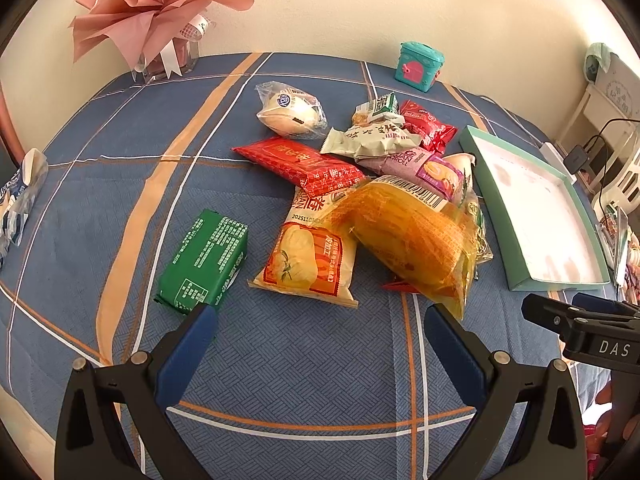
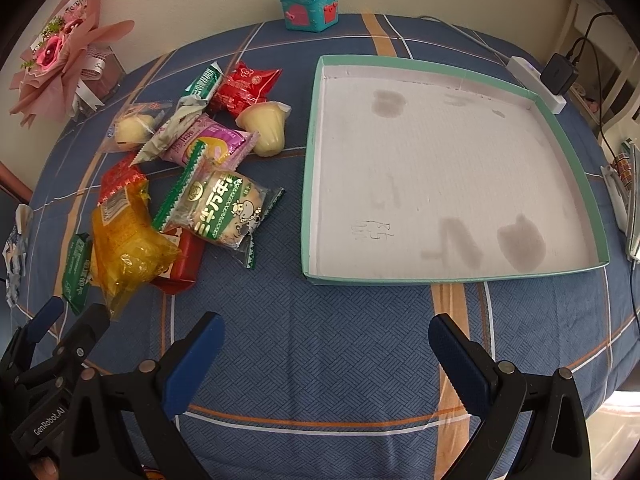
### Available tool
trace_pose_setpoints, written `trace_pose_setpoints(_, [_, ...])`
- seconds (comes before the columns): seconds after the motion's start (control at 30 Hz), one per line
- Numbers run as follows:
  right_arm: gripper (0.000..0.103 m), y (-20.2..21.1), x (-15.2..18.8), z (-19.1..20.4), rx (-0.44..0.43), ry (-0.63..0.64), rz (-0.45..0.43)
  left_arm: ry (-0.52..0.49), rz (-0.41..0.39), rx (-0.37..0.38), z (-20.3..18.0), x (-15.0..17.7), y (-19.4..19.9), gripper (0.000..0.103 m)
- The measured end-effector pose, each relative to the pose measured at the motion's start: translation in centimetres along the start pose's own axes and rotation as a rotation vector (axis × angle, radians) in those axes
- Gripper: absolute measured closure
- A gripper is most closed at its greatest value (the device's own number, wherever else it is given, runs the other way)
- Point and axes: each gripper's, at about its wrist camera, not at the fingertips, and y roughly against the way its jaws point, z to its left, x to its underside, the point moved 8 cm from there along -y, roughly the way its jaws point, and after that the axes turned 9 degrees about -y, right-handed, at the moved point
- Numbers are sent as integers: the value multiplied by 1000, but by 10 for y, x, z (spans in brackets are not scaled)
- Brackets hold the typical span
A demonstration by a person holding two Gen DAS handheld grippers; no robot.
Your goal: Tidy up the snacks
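A pile of snack packets lies on the blue plaid tablecloth (image 1: 280, 360). It holds a yellow packet (image 1: 416, 240), a long red packet (image 1: 304, 166), an orange-and-cream bag (image 1: 312, 256), a green block (image 1: 204, 260) and a white bun in clear wrap (image 1: 290, 112). In the right wrist view a green-and-white biscuit packet (image 2: 228, 210) lies nearest the empty teal-rimmed tray (image 2: 440, 168). My left gripper (image 1: 320, 340) is open and empty in front of the pile. My right gripper (image 2: 326, 348) is open and empty in front of the tray.
A pink bouquet in a glass vase (image 1: 160, 8) stands at the back left. A teal toy chest (image 1: 420, 66) stands at the back. A white power strip with a black plug (image 2: 540, 80) lies behind the tray. A blue-and-white packet (image 1: 20, 196) lies at the left table edge.
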Motion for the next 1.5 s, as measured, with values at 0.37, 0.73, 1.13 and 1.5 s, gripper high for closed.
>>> trace_pose_setpoints(0.37, [0,5,-3,4,6,18,-13,46,-4,25,10,2,0,0])
trace_pose_setpoints(0.73, [0,20,-10,18,-40,29,-60,91,-25,26,29,-1,5,0])
trace_pose_setpoints(1.13, [0,37,-33,91,-200,157,-115,116,36,-29,77,-9,3,1])
trace_pose_setpoints(1.5, [19,4,-24,143,-197,333,-44,102,89,-3,84,-7,-21,17])
